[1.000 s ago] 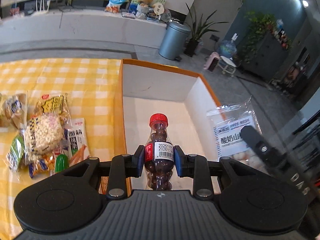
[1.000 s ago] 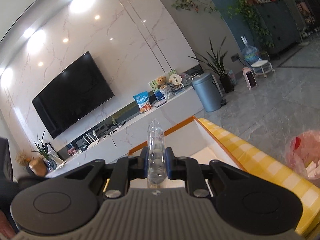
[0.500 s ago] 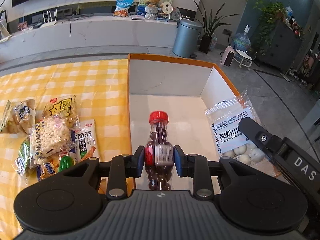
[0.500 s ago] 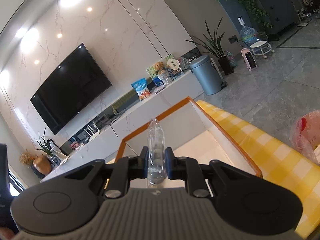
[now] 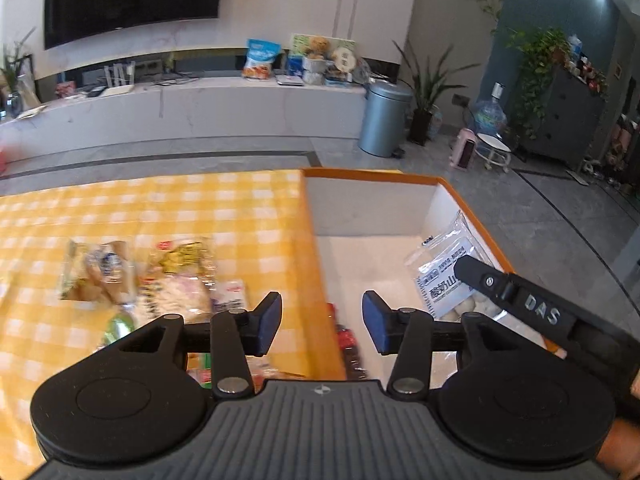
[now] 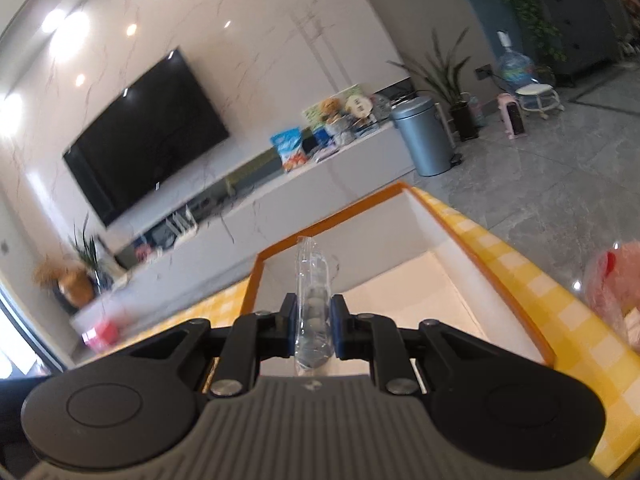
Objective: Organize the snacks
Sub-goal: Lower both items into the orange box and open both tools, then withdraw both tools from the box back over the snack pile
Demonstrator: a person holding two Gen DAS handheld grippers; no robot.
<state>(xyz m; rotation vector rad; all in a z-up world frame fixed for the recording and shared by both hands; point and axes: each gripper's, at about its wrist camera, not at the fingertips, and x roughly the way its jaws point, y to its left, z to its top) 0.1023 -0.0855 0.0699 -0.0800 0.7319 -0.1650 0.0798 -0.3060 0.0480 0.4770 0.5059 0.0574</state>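
left wrist view: left gripper (image 5: 322, 326) has just spread apart, empty; right gripper (image 6: 314, 326) clamps a clear snack bag (image 6: 312, 280).

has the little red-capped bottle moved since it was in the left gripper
Yes. The left gripper has just been opening, with nothing between its pads now. The bottle sits lower in view, against the box's orange-rimmed left wall, partly hidden and blurred.

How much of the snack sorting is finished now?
Done: the candy bottle is in the orange-rimmed box; the left gripper has just opened, empty. In hand: the right gripper holds a clear snack bag over the box. Left: the packets on the tablecloth.
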